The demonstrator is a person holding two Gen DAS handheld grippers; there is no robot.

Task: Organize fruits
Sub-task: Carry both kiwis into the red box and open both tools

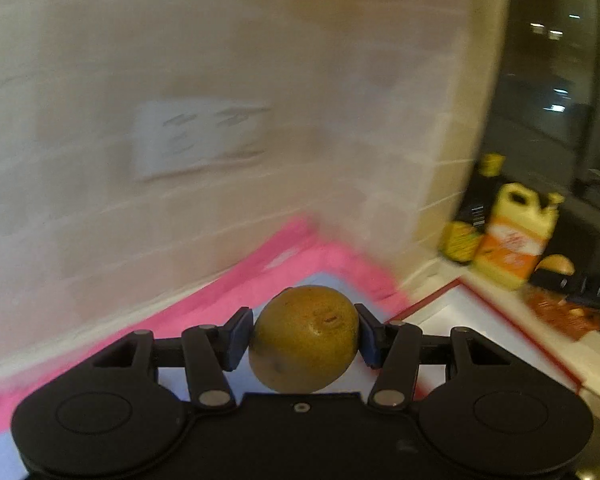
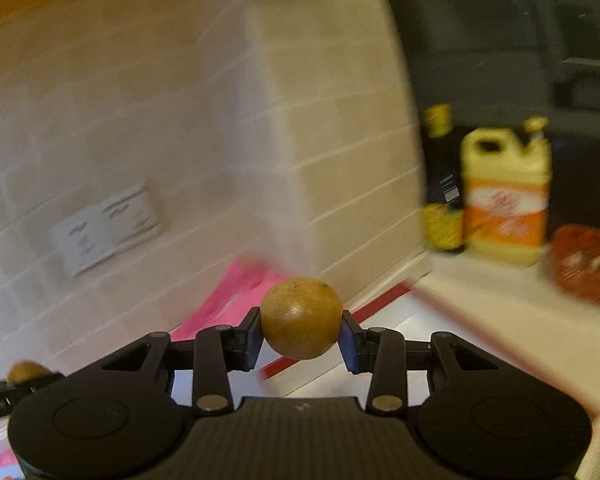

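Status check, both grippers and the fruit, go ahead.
Left hand-held gripper shut on a kiwi, above the pink tray. Right hand-held gripper shut on a round brown fruit. Nothing in the way.

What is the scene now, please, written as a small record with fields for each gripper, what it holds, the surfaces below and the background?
left gripper: shut on a brown kiwi-like fruit, held off the surface
right gripper: shut on a rounder brown fruit, also held in the air
below left gripper: pink-bordered tray or mat
to the right of it: white tray with red rim
background: tiled wall, yellow and orange jug, dark bottle
image quality: blurred by motion, labels unreadable
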